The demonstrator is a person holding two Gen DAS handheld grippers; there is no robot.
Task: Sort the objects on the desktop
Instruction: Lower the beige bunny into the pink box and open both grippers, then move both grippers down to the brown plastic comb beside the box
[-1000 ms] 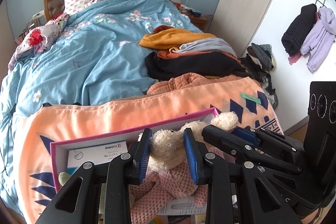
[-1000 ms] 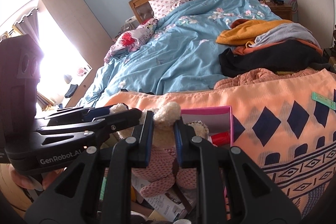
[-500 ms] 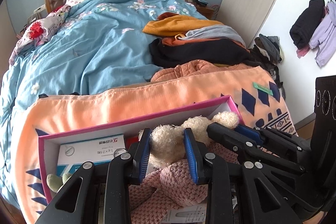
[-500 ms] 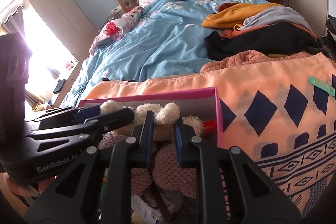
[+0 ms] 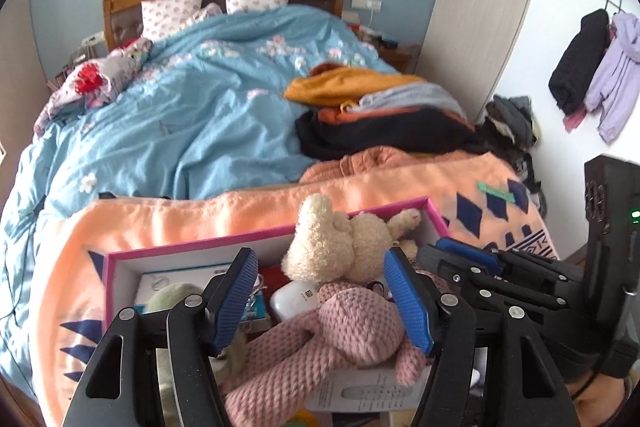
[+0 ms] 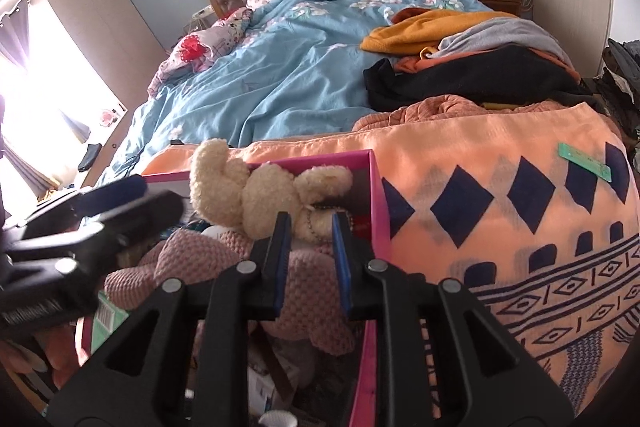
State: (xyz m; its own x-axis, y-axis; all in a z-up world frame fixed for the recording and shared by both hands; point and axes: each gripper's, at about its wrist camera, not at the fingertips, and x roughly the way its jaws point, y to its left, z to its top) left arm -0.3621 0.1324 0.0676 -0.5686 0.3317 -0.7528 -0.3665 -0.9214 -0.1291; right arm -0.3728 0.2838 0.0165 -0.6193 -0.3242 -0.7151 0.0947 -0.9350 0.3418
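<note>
My left hand-held gripper [image 5: 320, 297] has just been opening; its blue pads stand clear on either side of the plush toy [image 5: 344, 291], released. My right hand-held gripper [image 6: 307, 241] is clenched on the toy's cream neck. The toy lies in the pink box [image 5: 180, 251], over a white case [image 5: 294, 301] and cartons, on the orange blanket [image 5: 168, 223] before the bed [image 5: 180, 115].

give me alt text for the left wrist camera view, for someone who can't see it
The left gripper, its jaws just opened, straddles a cream plush rabbit in a pink knit outfit lying in a cluttered pink-rimmed box. The right gripper reaches in from the right; behind is a bed with a blue duvet.
</note>
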